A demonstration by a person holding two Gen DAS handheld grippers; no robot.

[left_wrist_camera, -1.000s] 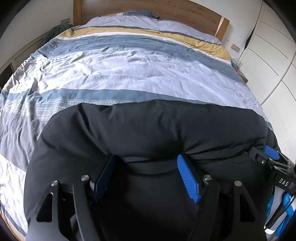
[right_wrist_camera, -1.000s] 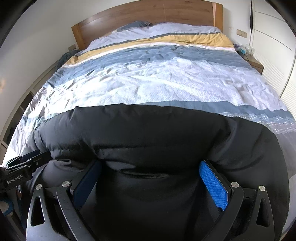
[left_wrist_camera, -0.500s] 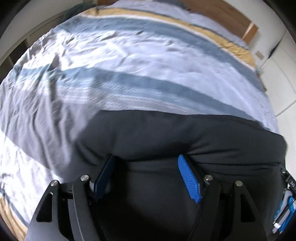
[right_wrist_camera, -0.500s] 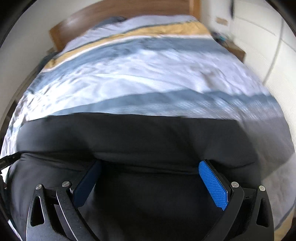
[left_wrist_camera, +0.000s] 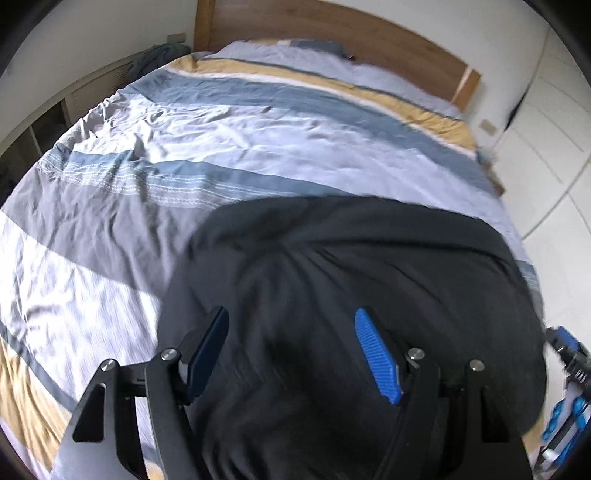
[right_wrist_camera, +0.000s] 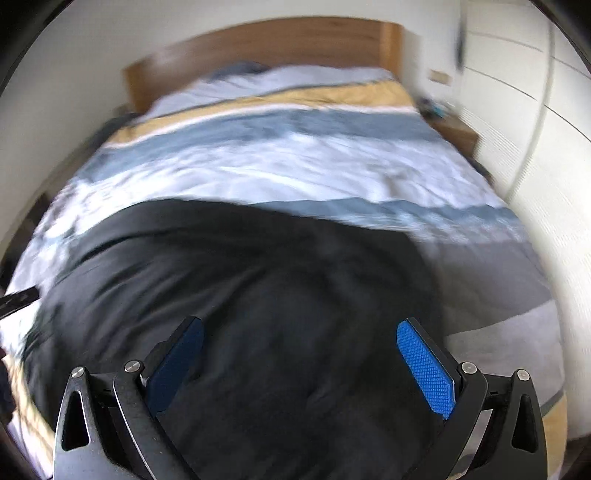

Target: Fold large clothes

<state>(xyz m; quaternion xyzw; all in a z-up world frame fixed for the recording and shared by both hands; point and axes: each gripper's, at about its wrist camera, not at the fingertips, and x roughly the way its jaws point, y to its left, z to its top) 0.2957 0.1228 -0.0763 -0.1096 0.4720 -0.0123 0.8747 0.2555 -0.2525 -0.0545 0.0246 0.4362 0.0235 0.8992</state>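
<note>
A large black padded garment (left_wrist_camera: 351, 266) lies on the near end of the bed; it also shows in the right wrist view (right_wrist_camera: 240, 280), blurred by motion. My left gripper (left_wrist_camera: 291, 332) is open with its blue pads either side of the black cloth. My right gripper (right_wrist_camera: 299, 347) is open wide over the garment's right part. The right gripper's body shows at the far right edge of the left wrist view (left_wrist_camera: 569, 354). Whether the pads touch the cloth I cannot tell.
The striped duvet (left_wrist_camera: 258, 122) in blue, white, grey and yellow covers the bed up to a wooden headboard (left_wrist_camera: 332, 26). White wardrobe doors (right_wrist_camera: 524, 110) stand to the right. A low shelf unit (left_wrist_camera: 55, 110) runs along the left wall.
Both grippers have stayed open and swung upward after dipping toward the bed. The garment now lies flatter and more to the right in the left view. The views are motion-blurred.
</note>
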